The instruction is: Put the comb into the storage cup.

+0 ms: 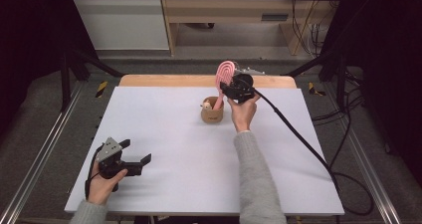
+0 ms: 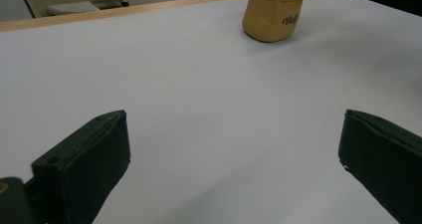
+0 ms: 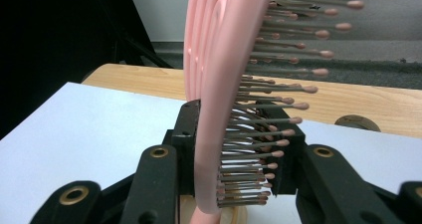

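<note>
A pink hairbrush point(image 1: 227, 72) stands almost upright with its handle down inside a tan cup point(image 1: 212, 112) at the middle back of the table. My right gripper point(image 1: 234, 88) is shut on the brush's lower head. In the right gripper view the brush point(image 3: 219, 84) sits between the black fingers point(image 3: 186, 134), bristles pointing right. My left gripper point(image 1: 137, 152) rests low at the front left, open with nothing between its jaws. In the left gripper view the cup point(image 2: 272, 15) stands far ahead of the open left gripper point(image 2: 234, 154).
A white sheet point(image 1: 174, 149) covers the table, with a wooden edge point(image 1: 199, 80) at the back. A small pale item point(image 1: 205, 104) pokes out of the cup. The right gripper's black cable point(image 1: 298, 134) trails across the table's right side to the floor.
</note>
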Demonstrator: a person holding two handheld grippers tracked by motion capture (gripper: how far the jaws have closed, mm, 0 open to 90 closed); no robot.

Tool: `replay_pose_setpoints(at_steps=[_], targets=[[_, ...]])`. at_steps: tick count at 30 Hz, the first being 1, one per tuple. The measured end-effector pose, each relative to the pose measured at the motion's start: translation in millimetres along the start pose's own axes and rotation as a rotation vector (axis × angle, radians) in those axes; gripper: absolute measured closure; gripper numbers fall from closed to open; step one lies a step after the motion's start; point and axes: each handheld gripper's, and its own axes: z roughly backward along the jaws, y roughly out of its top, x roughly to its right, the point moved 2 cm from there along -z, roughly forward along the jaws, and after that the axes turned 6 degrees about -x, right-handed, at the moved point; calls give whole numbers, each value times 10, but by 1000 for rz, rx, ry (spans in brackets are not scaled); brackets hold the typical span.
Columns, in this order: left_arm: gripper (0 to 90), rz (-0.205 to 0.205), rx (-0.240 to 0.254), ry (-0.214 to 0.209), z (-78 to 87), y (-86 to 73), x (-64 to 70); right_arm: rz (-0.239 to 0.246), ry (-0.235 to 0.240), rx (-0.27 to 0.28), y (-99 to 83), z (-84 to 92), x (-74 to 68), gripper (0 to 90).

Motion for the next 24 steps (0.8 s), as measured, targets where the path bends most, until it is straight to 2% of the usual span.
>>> replay_pose_setpoints(at_steps=[14, 24], targets=[[0, 1, -1, -2, -6, 0, 5, -24, -8, 0, -44, -18, 59, 643], [0, 1, -3, -2, -8, -2, 5, -19, -16, 11, -52, -18, 102, 628]])
